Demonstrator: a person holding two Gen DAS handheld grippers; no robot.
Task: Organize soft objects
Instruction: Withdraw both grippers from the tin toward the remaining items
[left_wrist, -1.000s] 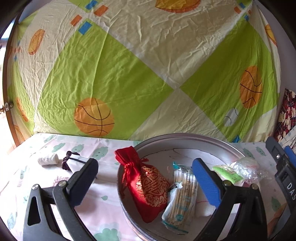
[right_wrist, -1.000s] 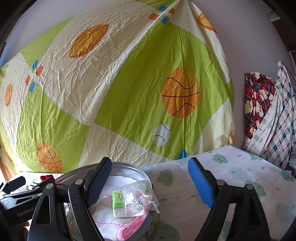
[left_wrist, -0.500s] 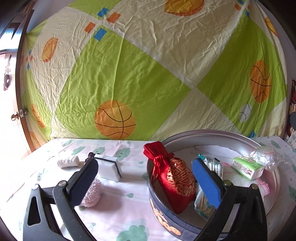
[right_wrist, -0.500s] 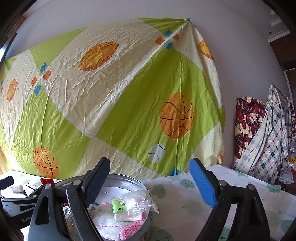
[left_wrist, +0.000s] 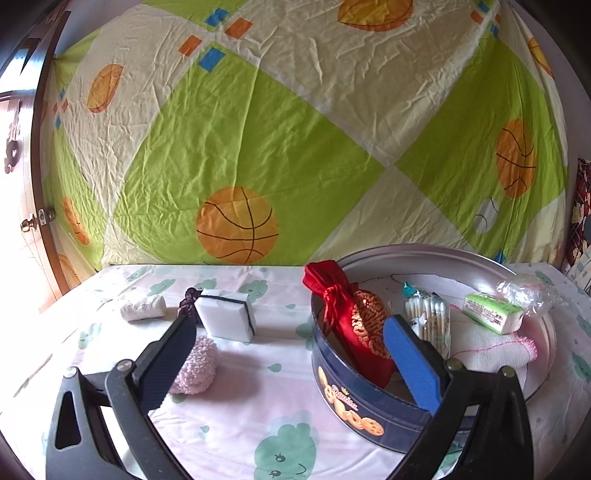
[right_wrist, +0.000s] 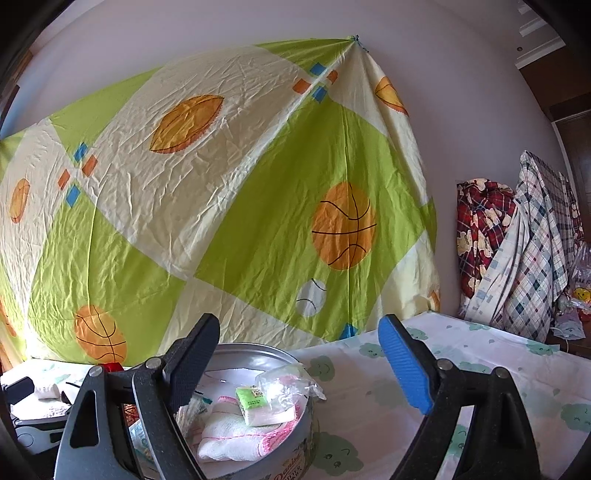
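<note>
Round dark-blue biscuit tin with a silver inner wall, standing on the cloud-print cloth at the right: rigid, serves as the container, not to be gripped. In it, largest first: folded white towel with pink stitched edge, limp and light, likely best pinched at a thick fold; red satin drawstring pouch with gold embroidery, leaning on the tin's near-left wall, probably slippery, the gathered neck the surest hold; clear packet of cotton swabs, light, crinkly film; small green-and-white wrapped block lying on the towel, with crumpled clear plastic just beside it. Outside the tin, on the cloth to its left: white foam sponge block with a dark middle band, springy and very light, to be taken across its flat sides; fluffy pale-pink knitted puff, just beside the left claw's dark finger, compressible (a deep bite would suit it); small white rolled cloth, furthest left; dark purple cord item, half hidden behind the sponge. Left gripper: jaws spread wide, nothing between them. Right gripper: likewise spread and empty, held above the tin's right side.
</note>
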